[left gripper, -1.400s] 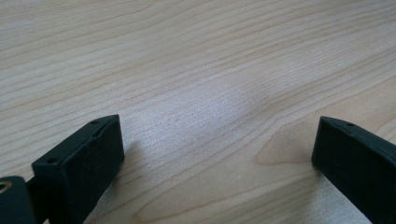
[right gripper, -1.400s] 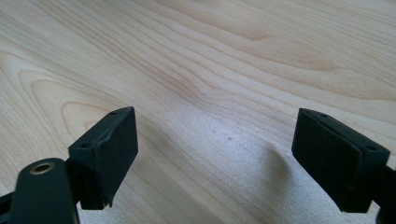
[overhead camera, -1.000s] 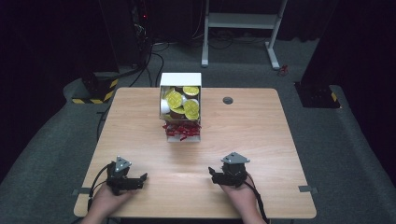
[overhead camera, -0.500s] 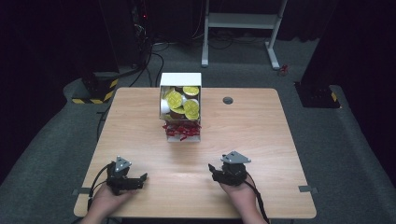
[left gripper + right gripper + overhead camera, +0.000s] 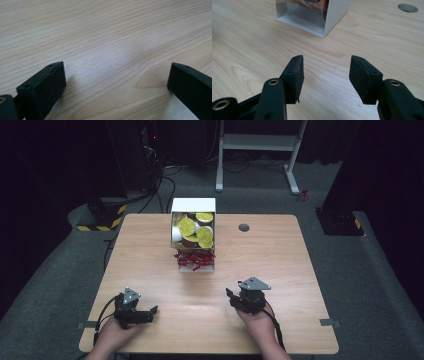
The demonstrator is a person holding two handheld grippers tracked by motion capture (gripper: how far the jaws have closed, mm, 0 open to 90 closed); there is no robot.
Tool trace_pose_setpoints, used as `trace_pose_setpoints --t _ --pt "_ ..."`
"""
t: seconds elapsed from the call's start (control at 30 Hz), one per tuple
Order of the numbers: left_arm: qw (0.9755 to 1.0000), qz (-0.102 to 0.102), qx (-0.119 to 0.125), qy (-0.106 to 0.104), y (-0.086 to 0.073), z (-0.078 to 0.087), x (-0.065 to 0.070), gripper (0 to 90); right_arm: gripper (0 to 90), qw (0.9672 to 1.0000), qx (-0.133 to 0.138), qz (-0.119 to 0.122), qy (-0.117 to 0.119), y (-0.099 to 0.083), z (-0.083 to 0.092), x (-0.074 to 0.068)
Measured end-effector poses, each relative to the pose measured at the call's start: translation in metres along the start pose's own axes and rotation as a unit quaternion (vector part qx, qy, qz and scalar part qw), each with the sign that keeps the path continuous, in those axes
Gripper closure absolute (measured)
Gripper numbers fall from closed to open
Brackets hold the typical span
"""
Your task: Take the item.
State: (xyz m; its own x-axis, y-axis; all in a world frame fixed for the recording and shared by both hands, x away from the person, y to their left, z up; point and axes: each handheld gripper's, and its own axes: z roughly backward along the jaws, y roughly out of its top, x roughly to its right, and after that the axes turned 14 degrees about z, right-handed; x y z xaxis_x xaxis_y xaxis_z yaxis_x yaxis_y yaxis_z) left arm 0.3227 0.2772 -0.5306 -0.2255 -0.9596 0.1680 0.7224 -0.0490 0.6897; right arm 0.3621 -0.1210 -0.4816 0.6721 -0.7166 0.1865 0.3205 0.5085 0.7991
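A white box [image 5: 193, 206] stands at the table's middle back, holding several round yellow-lidded cups [image 5: 187, 226] with red shredded filling [image 5: 194, 260] at its near end. My left gripper [image 5: 151, 311] rests low on the wood near the front left, pointing right, open. In the left gripper view the left gripper [image 5: 115, 77] has its jaws wide apart over bare wood. My right gripper [image 5: 231, 296] sits at the front right, angled towards the box. In the right gripper view the right gripper [image 5: 325, 67] is open and empty, with the box's corner [image 5: 312, 17] ahead of it.
The wooden table [image 5: 300, 270] has a round cable hole [image 5: 244, 227] right of the box, also seen as the hole [image 5: 408, 7]. Dark grey floor surrounds the table; a white desk frame [image 5: 260, 142] and cables lie beyond the far edge.
The right gripper has turned slightly from pointing left to pointing more towards the box. The left gripper has stayed put.
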Motion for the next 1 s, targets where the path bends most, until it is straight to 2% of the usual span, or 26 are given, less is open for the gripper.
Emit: trace_pose_setpoints --t 0.1,0.2,0.27,0.43,0.53,1.0 --pt "1.0 0.0 0.0 0.0 0.0 0.0 0.0 2.1 46.3 1.0 0.003 0.004 -0.004 0.004 0.001 0.002" --pt "1.0 0.0 0.0 0.0 0.0 0.0 0.0 2.1 46.3 1.0 0.007 -0.005 -0.003 0.008 0.001 0.003" --pt "1.0 0.0 0.0 0.0 0.0 0.0 0.0 2.1 46.2 0.9999 0.011 0.006 -0.005 0.013 0.001 0.004" --pt "1.0 0.0 0.0 0.0 0.0 0.0 0.0 2.1 46.1 0.9998 0.019 0.008 -0.006 0.02 0.001 0.005" --pt "1.0 0.0 0.0 -0.001 0.0 0.0 0.0 2.1 47.1 0.9994 0.028 0.018 -0.01 0.026 -0.001 0.005" --pt "1.0 0.0 0.001 -0.001 0.0 0.0 0.0 2.1 49.0 0.9993 0.031 0.019 -0.009 0.045 -0.013 0.007"
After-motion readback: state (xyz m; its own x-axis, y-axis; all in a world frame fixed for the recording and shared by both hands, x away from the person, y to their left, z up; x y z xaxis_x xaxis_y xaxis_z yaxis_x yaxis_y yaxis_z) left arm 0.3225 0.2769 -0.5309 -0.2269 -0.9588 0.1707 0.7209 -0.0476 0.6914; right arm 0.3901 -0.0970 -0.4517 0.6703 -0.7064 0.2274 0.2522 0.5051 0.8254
